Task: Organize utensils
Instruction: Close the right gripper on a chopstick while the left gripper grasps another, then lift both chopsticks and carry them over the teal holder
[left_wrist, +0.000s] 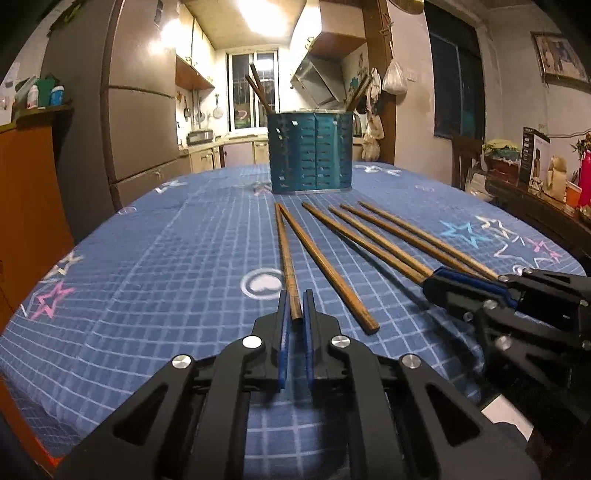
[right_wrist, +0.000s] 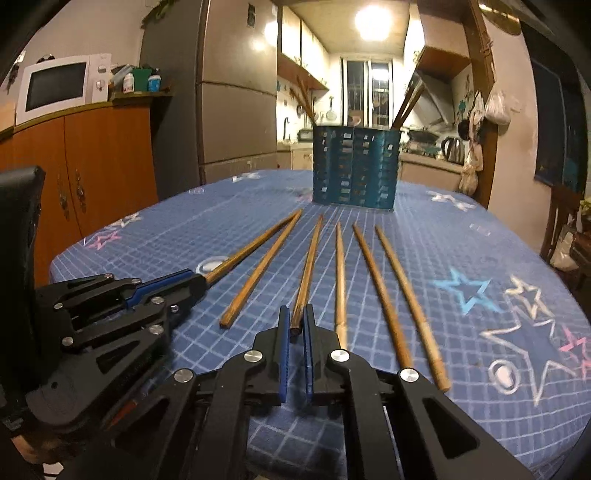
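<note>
Several wooden chopsticks lie side by side on the blue star-patterned tablecloth (left_wrist: 147, 266), pointing at a teal perforated utensil holder (left_wrist: 310, 151) that holds a few chopsticks; the holder also shows in the right wrist view (right_wrist: 354, 166). My left gripper (left_wrist: 295, 306) is shut on the near end of the leftmost chopstick (left_wrist: 284, 254). My right gripper (right_wrist: 296, 321) is shut on the near end of the third chopstick from the left (right_wrist: 308, 273). Each gripper shows in the other's view, the left one (right_wrist: 195, 280) and the right one (left_wrist: 436, 280).
A fridge (right_wrist: 236, 92) and an orange cabinet (right_wrist: 92, 166) with a microwave (right_wrist: 59, 85) stand to the left. A sideboard with boxes and bottles (left_wrist: 535, 170) stands to the right. The table edge curves close on both sides.
</note>
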